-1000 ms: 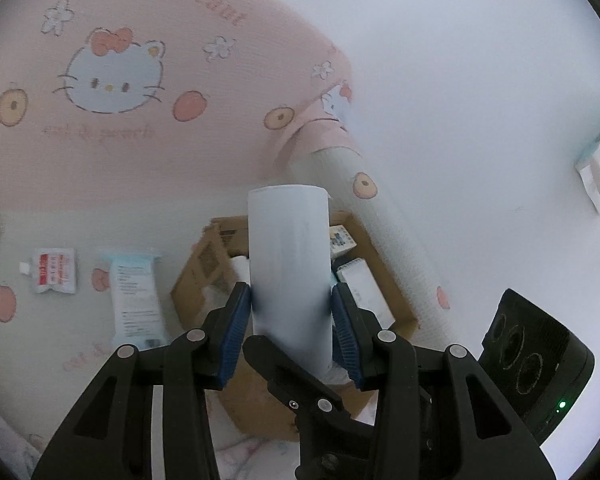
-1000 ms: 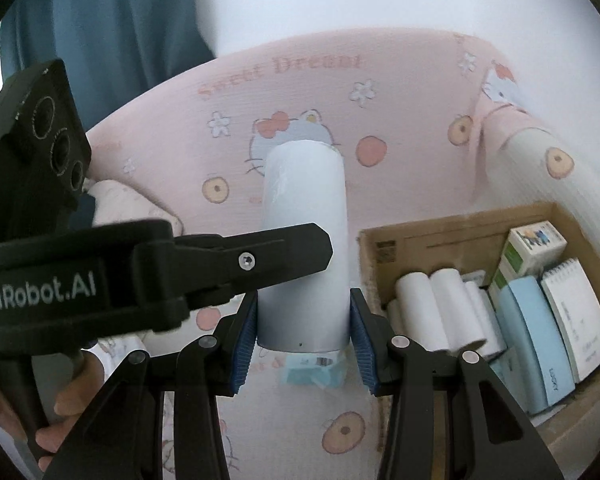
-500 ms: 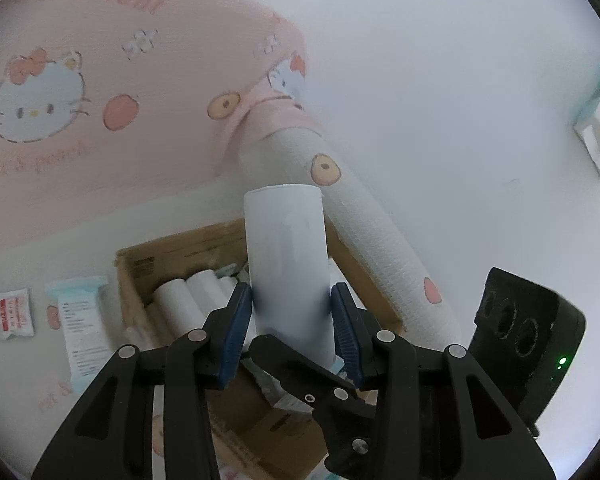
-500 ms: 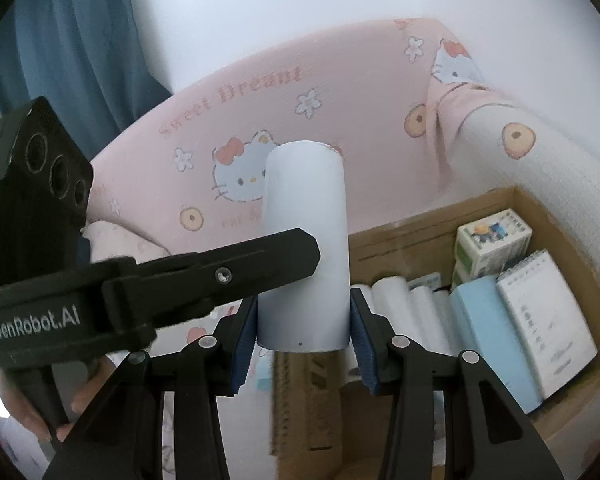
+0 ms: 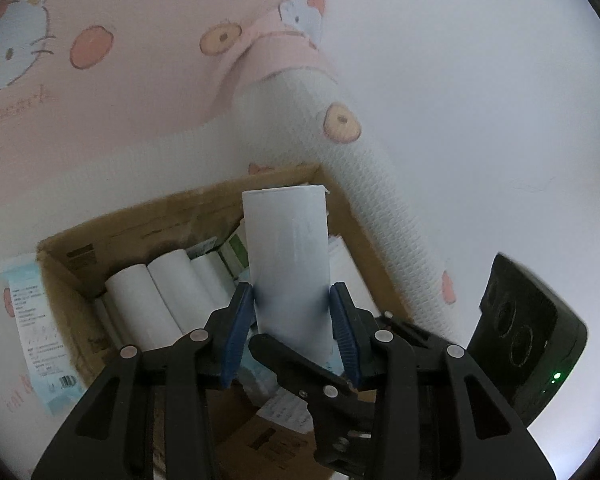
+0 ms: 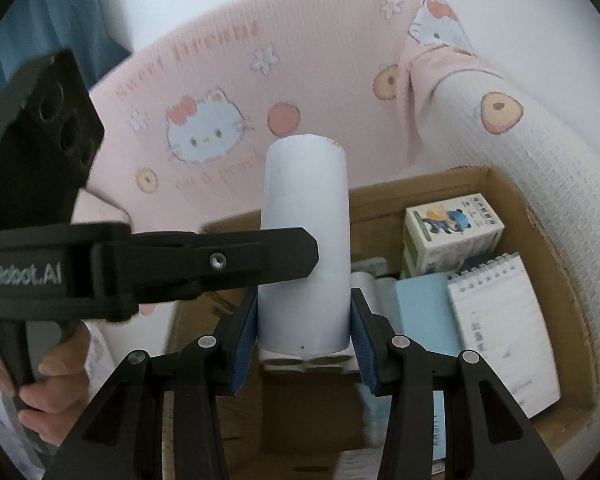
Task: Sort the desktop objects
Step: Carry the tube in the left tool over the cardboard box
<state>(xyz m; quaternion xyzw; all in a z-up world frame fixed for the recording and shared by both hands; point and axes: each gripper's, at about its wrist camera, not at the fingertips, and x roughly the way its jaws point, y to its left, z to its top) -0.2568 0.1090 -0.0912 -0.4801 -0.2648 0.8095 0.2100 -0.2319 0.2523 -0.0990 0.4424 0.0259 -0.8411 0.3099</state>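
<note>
Left wrist view shows you carrying a white paper roll [image 5: 286, 264] over an open brown cardboard box [image 5: 140, 220], so by my reading you are in the placing step of the sort, with the roll not yet set down. Your left gripper [image 5: 292, 328] has its blue pads [image 5: 236, 332] against the sides of the roll, and its jaws are closing slightly on it. In the right wrist view your right gripper [image 6: 304, 328] clamps the same white roll [image 6: 304, 240] at a middling width, with the left tool's black finger crossing in front of it. The roll stands upright between the jaws, above the box's left half. The box [image 6: 564, 288] already holds several similar white rolls [image 5: 148, 304] lying side by side at its left end; further right are a small printed carton with a cartoon animal [image 6: 452, 228], a pale blue flat pack [image 6: 424, 320] and a white spiral-bound notepad [image 6: 504, 332]. A blue-and-white wipes packet [image 5: 32, 332] lies on the pink cartoon-print cloth [image 5: 140, 40] outside the box, just beside its left wall. Your next move, I judge, calls for lowering the roll beside the other rolls, tipping it to lie along them, and releasing both grips together so it does not swing or land on the notepad.
</note>
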